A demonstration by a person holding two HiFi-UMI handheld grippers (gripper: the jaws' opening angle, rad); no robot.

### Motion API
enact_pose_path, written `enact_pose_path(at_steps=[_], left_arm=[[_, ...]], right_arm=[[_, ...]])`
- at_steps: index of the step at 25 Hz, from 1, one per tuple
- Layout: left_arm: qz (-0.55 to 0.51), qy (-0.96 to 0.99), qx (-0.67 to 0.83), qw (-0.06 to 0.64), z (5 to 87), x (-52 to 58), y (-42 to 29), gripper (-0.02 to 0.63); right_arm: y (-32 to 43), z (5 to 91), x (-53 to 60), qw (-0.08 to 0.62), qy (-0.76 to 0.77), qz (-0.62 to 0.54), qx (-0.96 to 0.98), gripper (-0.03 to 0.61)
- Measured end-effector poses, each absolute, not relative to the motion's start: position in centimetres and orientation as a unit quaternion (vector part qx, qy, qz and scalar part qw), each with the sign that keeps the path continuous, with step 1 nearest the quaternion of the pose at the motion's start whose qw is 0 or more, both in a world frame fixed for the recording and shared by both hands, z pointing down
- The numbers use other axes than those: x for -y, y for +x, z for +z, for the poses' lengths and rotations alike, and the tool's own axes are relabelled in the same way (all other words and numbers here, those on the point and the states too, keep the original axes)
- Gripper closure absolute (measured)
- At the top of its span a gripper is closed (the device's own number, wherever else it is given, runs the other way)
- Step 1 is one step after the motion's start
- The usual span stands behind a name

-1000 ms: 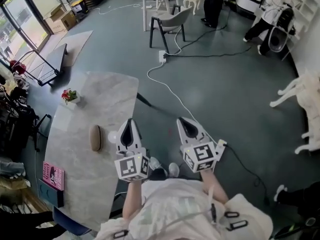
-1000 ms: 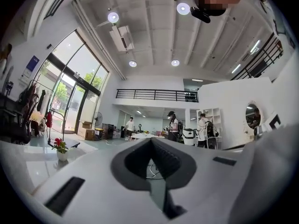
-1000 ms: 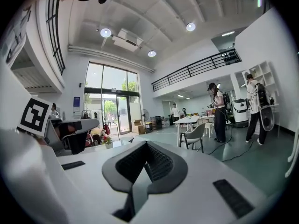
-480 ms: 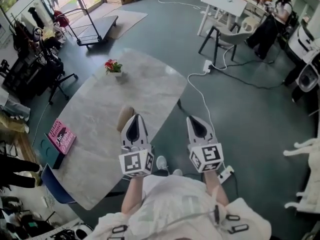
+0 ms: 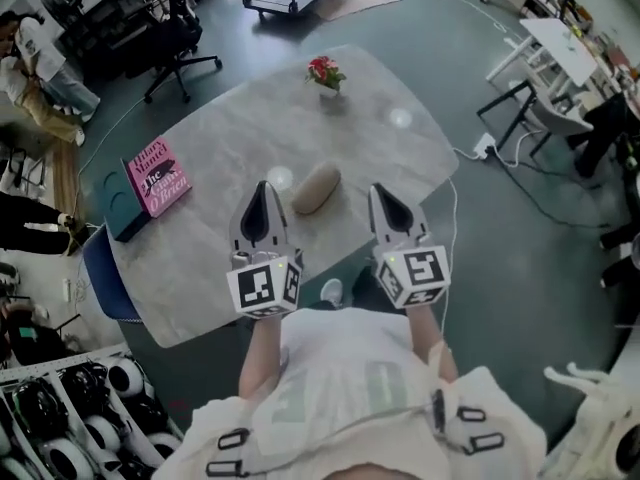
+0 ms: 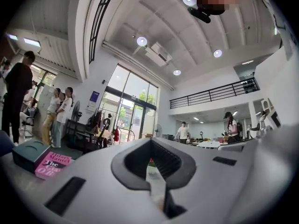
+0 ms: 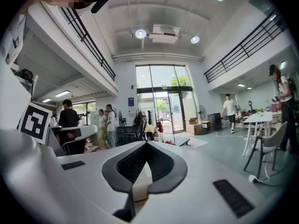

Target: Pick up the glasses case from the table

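Since you swung round, the case (image 5: 316, 188) lies between your left gripper (image 5: 263, 188) and right gripper (image 5: 381, 191). Both are clenched, empty.

Open office hall, I note: beyond the table (image 5: 240, 128) a swivel chair (image 5: 178, 40), right of it a white desk (image 5: 563, 48) and a floor power strip (image 5: 484, 147).

Bright, even daylight enters through tall windows (image 7: 161, 97); ceiling lamps (image 6: 141, 41) add light. Two glare spots mark the desk (image 5: 190, 258). Fisheye distortion bends edges; gripper-view corners vignette black.
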State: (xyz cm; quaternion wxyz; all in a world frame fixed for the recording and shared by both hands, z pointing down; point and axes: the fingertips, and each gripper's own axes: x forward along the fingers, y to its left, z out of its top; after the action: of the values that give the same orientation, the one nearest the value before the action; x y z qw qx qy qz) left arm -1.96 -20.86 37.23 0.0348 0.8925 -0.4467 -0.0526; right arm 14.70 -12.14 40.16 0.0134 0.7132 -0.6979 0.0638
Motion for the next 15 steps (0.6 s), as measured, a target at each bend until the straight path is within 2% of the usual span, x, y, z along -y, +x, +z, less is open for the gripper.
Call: enact_pose_path(at_steps=[9, 15], left_arm=[[-0.044, 0.817, 0.574, 0.045, 38.3, 22.7, -8.5, 0.611], [-0.045, 0.771, 0.634, 0.041, 37.9, 22.7, -9.6, 0.611]], right_arm=[[9.8, 40.6, 20.3, 0.047, 0.595, 0.064, 0.8, 0.577], [8.3, 41.3, 23.1, 0.062, 0.527, 0.068, 0.845, 0.577]])
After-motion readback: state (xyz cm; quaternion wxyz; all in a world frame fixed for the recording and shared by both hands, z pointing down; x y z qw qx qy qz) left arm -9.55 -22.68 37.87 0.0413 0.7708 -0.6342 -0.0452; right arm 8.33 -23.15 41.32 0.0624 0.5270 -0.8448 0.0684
